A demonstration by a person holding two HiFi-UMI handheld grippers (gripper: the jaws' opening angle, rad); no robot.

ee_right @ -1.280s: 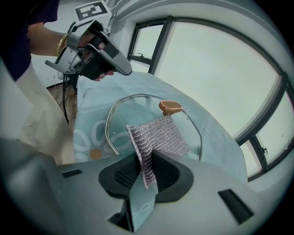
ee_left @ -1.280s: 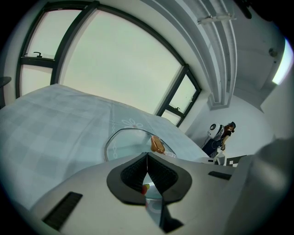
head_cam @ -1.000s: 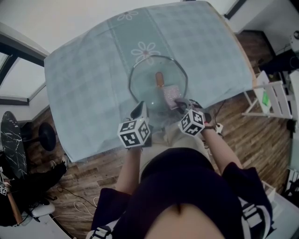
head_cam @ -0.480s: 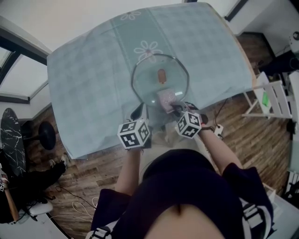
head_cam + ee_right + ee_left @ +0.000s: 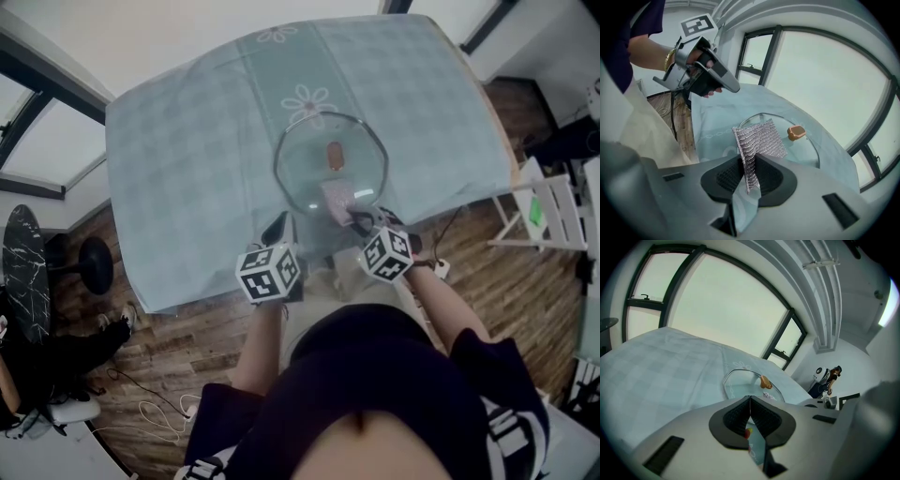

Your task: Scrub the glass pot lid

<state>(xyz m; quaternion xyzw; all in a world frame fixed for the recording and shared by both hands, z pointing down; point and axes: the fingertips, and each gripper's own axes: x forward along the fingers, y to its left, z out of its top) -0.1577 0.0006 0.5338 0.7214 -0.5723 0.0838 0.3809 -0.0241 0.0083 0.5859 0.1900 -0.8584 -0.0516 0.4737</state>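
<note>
Lying flat on the desk (image 5: pixel 169 187) is one glass pot lid (image 5: pixel 305 169) with a single orange-brown knob (image 5: pixel 335 155) at its centre. It sits on a pale checked tablecloth (image 5: pixel 422 84), towards the person's side. Two flower prints (image 5: pixel 309 98) show on that cloth, one just beyond the lid's far rim and one at the far edge.

Two tools are in play, each carrying one marker cube (image 5: pixel 269 274). The right hand-held gripper (image 5: pixel 359 220) has its jaws clamped on the only scouring cloth (image 5: pixel 335 197), a silvery mesh square. The cloth sticks out past the jaws over the near part of the lid, between the knob and the near rim. Whether it presses on the glass cannot be told. In the right gripper view the cloth (image 5: pixel 759 140) fans out above the closed pads, with the lid (image 5: pixel 806 150) and knob (image 5: pixel 796 132) beyond.

The left hand-held gripper (image 5: pixel 277 225) has its jaws brought fully together with nothing held. It points at the lid from just short of the near-left rim, and its own view shows the lid (image 5: pixel 740 383) ahead.
</note>
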